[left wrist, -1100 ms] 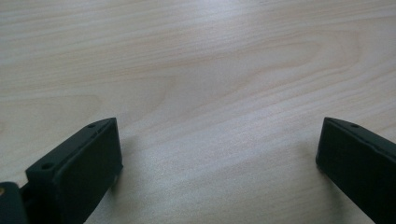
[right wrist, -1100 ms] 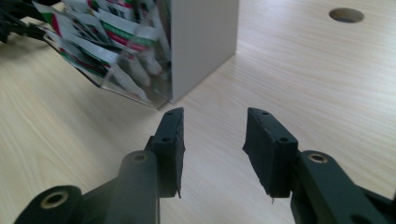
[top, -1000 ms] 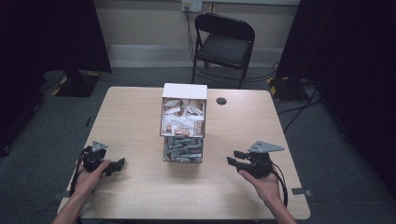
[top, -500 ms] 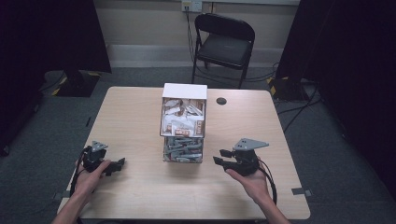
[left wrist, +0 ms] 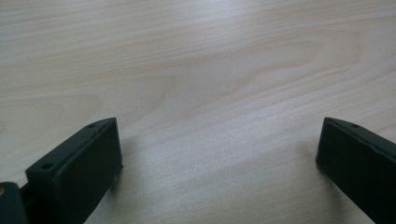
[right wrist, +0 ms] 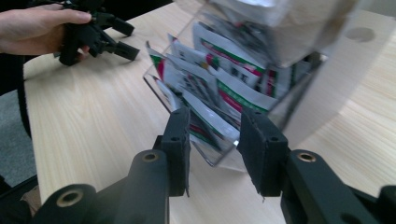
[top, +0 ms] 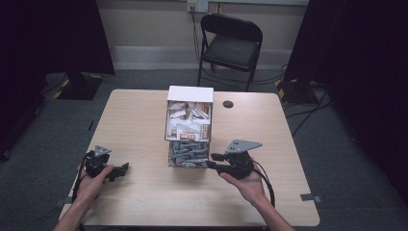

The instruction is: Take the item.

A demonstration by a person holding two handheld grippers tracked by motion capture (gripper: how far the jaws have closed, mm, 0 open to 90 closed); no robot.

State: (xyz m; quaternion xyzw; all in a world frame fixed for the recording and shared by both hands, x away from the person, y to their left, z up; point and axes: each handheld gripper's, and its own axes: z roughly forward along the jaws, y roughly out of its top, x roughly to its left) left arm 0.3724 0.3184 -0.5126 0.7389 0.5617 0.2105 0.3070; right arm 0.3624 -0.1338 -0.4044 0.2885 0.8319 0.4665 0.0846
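A clear box [top: 189, 126] with a white back stood at the table's [top: 144, 115] centre, its upper tier packed with pale packets [top: 188, 120] and its lower tier with grey-green ones [top: 188, 153]. The right gripper [top: 213, 160], in the right hand [top: 248, 182] at about 5 o'clock from the box, pointed toward 9 o'clock with its tips just beside the box's lower near corner. In the right gripper view its jaws were parted a little, released, framing the box's clear corner and the red-and-green packets [right wrist: 219, 93] behind it, gripping nothing. The left gripper [top: 122, 169] lay at about 8 o'clock, well apart from the box, in the left hand [top: 91, 180]. Its jaws were spread wide over bare wood in the left gripper view. A black chair [top: 230, 45] stood at 12 o'clock beyond the table.
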